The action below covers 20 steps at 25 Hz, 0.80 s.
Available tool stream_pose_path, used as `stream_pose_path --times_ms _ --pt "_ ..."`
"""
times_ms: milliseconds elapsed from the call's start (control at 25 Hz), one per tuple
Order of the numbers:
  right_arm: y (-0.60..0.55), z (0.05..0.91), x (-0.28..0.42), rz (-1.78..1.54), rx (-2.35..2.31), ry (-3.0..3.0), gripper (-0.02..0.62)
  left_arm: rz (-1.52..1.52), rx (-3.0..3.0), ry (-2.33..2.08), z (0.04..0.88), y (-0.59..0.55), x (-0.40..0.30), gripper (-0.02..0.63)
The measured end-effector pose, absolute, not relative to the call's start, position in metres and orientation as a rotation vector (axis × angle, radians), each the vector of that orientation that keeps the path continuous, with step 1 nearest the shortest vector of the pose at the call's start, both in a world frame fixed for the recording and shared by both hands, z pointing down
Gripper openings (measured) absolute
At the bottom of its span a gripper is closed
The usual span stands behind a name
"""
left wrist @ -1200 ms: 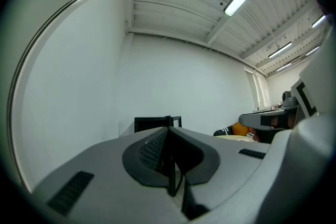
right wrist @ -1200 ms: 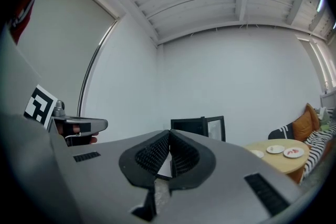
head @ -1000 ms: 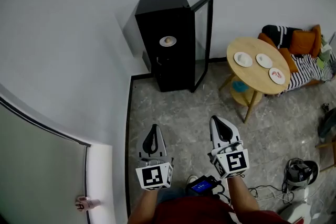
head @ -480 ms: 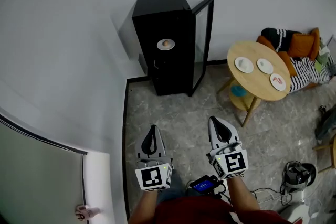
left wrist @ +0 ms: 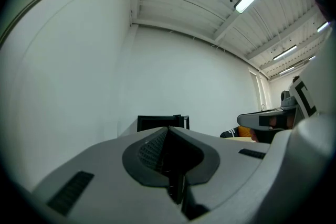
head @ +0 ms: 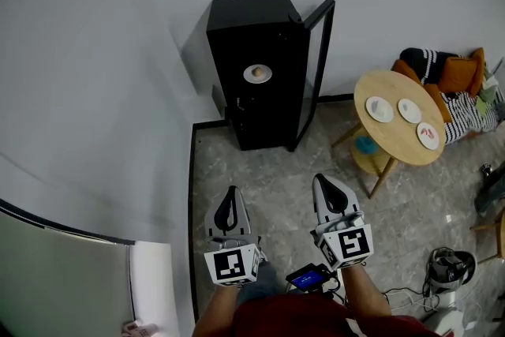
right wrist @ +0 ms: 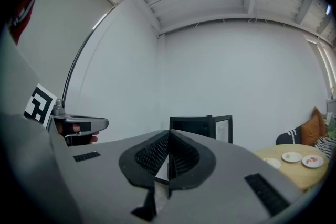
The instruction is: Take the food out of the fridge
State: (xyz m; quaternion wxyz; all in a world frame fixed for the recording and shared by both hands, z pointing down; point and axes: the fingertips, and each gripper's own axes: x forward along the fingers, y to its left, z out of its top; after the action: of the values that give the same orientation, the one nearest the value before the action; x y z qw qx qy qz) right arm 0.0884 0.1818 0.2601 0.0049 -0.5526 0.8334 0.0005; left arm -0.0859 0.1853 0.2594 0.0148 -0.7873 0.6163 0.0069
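Food (head: 256, 73): a small, rounded, pale-brown item on a white plate (head: 257, 78), part-way up inside the black fridge (head: 251, 20). Too small from here to identify; possibly a bun or an egg.

- The fridge stands against the wall in the corner. Its door (head: 319, 51) is swung open to the right, so the shelf is exposed and nothing blocks a reach for the plate.
- The left gripper (head: 230, 193) and right gripper (head: 326, 181) are held side by side and level, both pointing toward the fridge and well apart from it.
- Jaws: in each gripper view the pads meet, with nothing between them. Both grippers are closed and empty. This reads as a carrying posture for the approach, not a grasp.
- A round wooden table (head: 390, 130) stands right of the fridge and holds three small plates (head: 409, 110). It is probably where the food will go.
- Judgement: retrieval has not begun. Either gripper must open before it reaches the plate rim.
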Motion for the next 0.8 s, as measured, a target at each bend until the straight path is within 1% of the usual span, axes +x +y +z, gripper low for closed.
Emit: stream_pose_path --times_ms 560,800 --pt "0.091 0.244 0.011 0.031 -1.786 2.6 0.021 0.054 -2.488 1.887 0.25 0.089 -0.161 0.013" --pt "0.067 0.243 -0.004 0.029 -1.824 2.555 0.021 0.057 -2.516 1.857 0.252 0.059 -0.179 0.014"
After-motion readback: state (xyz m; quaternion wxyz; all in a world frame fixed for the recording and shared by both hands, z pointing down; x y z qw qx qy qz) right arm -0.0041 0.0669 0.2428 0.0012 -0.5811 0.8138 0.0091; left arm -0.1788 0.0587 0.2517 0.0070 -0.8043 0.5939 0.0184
